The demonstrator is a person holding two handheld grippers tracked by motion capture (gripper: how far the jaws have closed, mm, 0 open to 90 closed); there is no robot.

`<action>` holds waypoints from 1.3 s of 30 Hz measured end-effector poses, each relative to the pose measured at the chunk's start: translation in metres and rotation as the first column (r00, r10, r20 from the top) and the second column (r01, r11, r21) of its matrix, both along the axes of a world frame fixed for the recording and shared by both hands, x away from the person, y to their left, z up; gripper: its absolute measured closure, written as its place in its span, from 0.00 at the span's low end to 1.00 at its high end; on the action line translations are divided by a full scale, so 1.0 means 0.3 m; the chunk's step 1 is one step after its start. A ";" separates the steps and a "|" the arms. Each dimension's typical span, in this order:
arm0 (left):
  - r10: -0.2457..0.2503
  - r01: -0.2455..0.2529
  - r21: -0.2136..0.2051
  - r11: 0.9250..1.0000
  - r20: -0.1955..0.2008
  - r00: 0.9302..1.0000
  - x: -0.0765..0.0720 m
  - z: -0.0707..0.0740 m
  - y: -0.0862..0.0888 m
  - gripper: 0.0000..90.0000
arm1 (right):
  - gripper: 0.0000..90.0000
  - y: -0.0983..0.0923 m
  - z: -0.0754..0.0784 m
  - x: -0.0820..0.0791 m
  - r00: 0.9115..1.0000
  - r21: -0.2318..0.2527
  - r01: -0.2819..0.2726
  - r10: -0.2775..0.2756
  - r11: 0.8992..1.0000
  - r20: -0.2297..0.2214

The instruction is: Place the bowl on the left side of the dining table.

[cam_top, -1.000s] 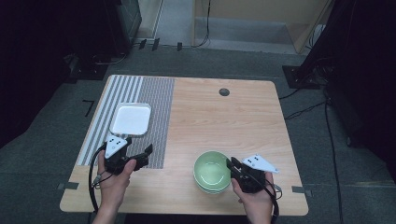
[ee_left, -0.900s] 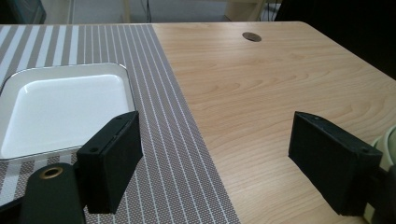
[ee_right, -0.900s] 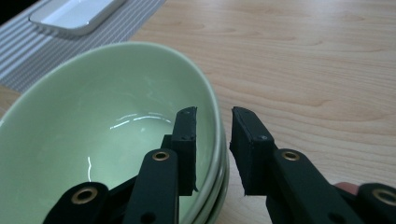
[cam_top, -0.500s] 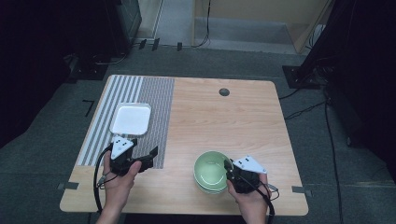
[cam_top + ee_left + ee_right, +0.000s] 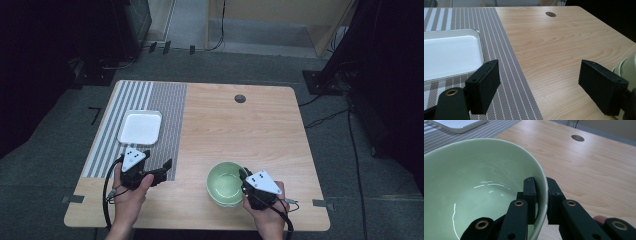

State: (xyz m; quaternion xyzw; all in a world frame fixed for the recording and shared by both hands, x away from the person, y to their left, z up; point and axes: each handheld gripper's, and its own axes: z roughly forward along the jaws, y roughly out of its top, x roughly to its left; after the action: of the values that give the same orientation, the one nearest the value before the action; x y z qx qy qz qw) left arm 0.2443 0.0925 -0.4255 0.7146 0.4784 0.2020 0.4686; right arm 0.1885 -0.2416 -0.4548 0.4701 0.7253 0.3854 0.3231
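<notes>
A pale green bowl (image 5: 225, 181) stands on the wooden table near the front edge, right of centre. My right gripper (image 5: 245, 176) is shut on its right rim. In the right gripper view one jaw sits inside the bowl (image 5: 474, 182) and the other outside, and the right gripper (image 5: 541, 183) pinches the wall between them. My left gripper (image 5: 164, 171) hovers at the front edge of the striped mat, pointing right. In the left gripper view the left gripper (image 5: 541, 85) stands open with nothing between its jaws.
A white rectangular tray (image 5: 140, 126) lies on the grey striped mat (image 5: 170, 105) at the table's left. A small round dark hole (image 5: 240, 98) sits near the far edge. Dark equipment and cables ring the table on the floor.
The right gripper has edged slightly left onto the bowl's rim. The left gripper has turned a little and otherwise kept its place.
</notes>
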 end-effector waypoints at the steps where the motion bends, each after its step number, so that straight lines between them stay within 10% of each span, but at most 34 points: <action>1: -0.004 0.004 -0.002 1.000 0.001 1.000 -0.002 0.001 -0.003 0.19 | 0.91 0.000 0.000 0.000 1.000 0.000 0.000 0.000 1.000 0.000; 17: -0.042 0.042 -0.007 0.999 -0.021 0.999 -0.003 -0.022 -0.037 0.19 | 0.93 0.010 0.007 -0.027 0.991 -0.006 -0.005 0.006 1.000 0.131; 21: -0.038 0.038 -0.006 0.999 -0.027 0.999 0.002 -0.027 -0.032 0.19 | 0.94 0.015 0.032 -0.024 0.995 -0.021 -0.009 0.012 1.000 0.099; 29: -0.048 0.049 0.005 0.999 -0.033 0.998 0.000 -0.032 -0.046 0.19 | 0.92 -0.011 0.050 0.005 0.992 0.045 0.039 -0.033 0.998 -0.121; 39: -0.086 0.085 -0.035 0.996 -0.025 0.996 -0.013 -0.017 -0.066 0.19 | 0.94 -0.002 0.063 -0.016 0.999 0.030 0.019 -0.018 0.999 -0.028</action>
State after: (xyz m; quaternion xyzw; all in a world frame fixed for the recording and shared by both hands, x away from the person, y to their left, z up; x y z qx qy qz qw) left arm 0.2402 0.0728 -0.4305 0.7289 0.4571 0.1640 0.4825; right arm 0.1836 -0.2421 -0.4358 0.4870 0.7192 0.3870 0.3094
